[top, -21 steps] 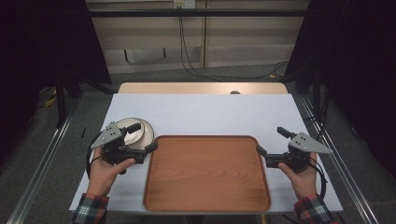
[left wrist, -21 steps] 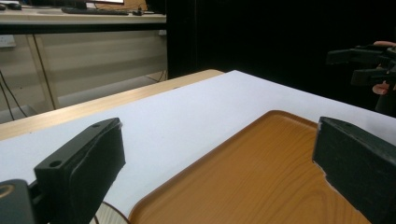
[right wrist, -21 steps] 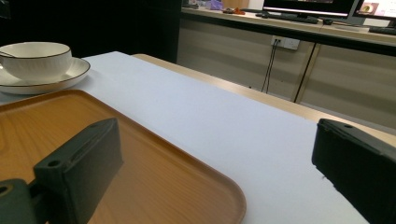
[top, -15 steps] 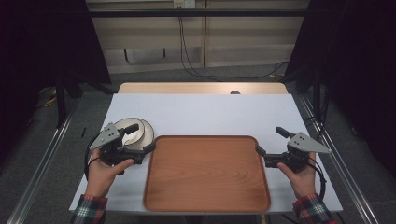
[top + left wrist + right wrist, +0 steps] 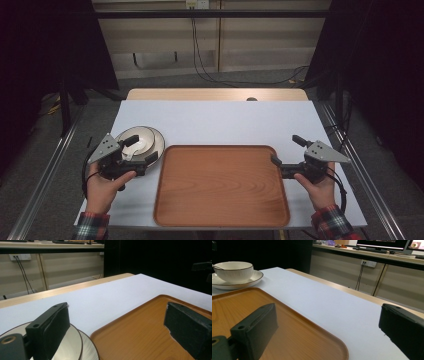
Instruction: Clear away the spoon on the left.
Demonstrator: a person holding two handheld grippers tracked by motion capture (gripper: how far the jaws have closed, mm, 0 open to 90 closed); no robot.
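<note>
Wooden tray (image 5: 221, 186), rounded corners; white bowl (image 5: 233, 270) on plate (image 5: 242, 282).

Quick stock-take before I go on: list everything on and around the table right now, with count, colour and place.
tray: one, brown wood, nothing on it, middle of the near half of the table.
plate: one, white with a dark rim, left of the tray's far left corner.
bowl: one, white with a dark rim, standing on the plate; a thin utensil handle sticks out of it.
table: one, white top with a tan far edge.
wall sockets and cables: behind the table, on the beige wall.
left gripper: one, black, jaws open, over the plate's near edge, held by the left hand.
right gripper: one, black, jaws open, at the tray's right edge, held by the right hand.
</note>
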